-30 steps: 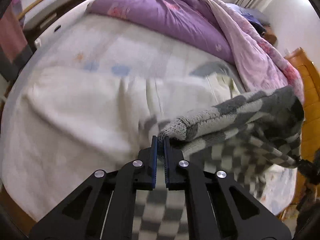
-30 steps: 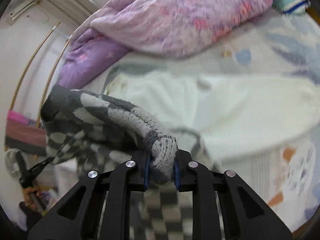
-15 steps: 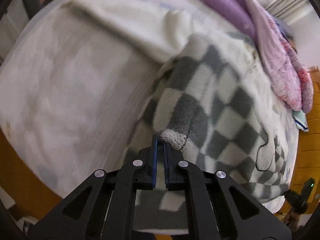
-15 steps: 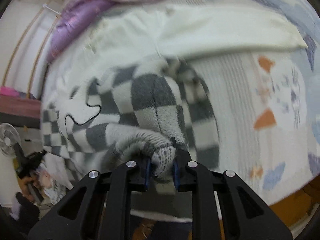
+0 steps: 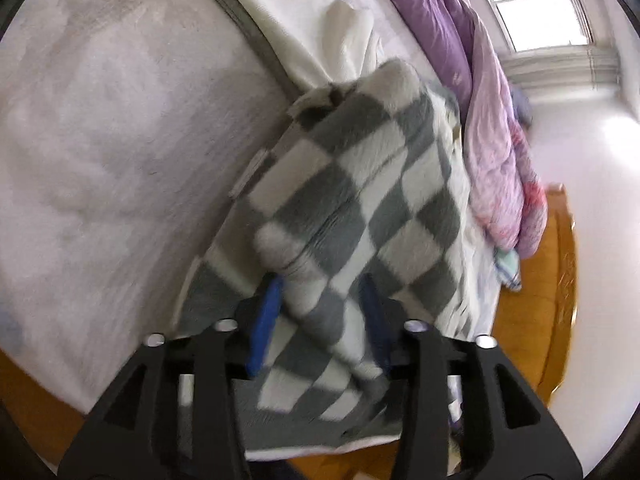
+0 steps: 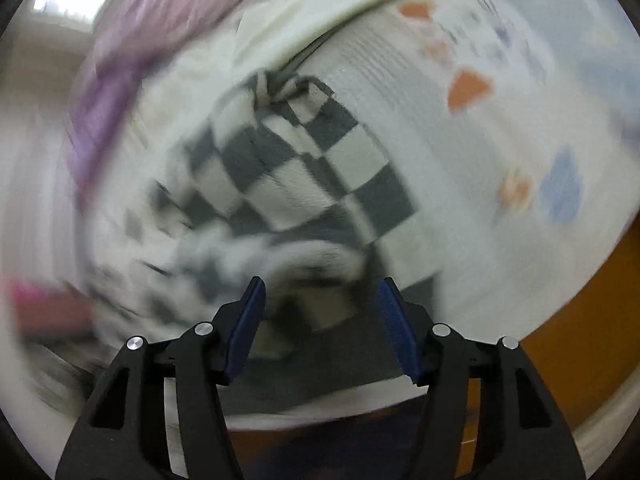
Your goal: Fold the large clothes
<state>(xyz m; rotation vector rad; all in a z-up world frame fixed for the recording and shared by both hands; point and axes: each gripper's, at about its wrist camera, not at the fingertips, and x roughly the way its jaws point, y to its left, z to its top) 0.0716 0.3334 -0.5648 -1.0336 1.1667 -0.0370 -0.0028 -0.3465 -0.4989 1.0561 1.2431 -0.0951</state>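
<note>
Left wrist view shows my left gripper [image 5: 320, 300] with its blue fingers [image 5: 264, 320] spread wide apart, and a fold of the gray-and-white checkered sweater [image 5: 360, 184] runs up between them without being pinched. The sweater lies on the bed [image 5: 100, 140], stretching from my fingers toward 1 o'clock, its far end resting against a cream blanket [image 5: 312, 32]. A purple and pink quilt [image 5: 492, 120] is heaped along the bed's far side at 1 to 2 o'clock, under a bright window [image 5: 536, 4]. A wooden bed frame [image 5: 560, 280] shows at 3 o'clock.

Right wrist view is heavily blurred. My right gripper [image 6: 320, 304] also has its fingers [image 6: 248, 320] spread wide, with nothing clamped; the crumpled near edge of the sweater [image 6: 288, 172] sits just ahead of the tips at 12 o'clock. The patterned bed sheet [image 6: 500, 120], with orange and blue shapes, fills 1 to 3 o'clock, the cream blanket [image 6: 320, 12] lies at 12 o'clock, and the quilt [image 6: 132, 64] smears across 10 to 11 o'clock.
</note>
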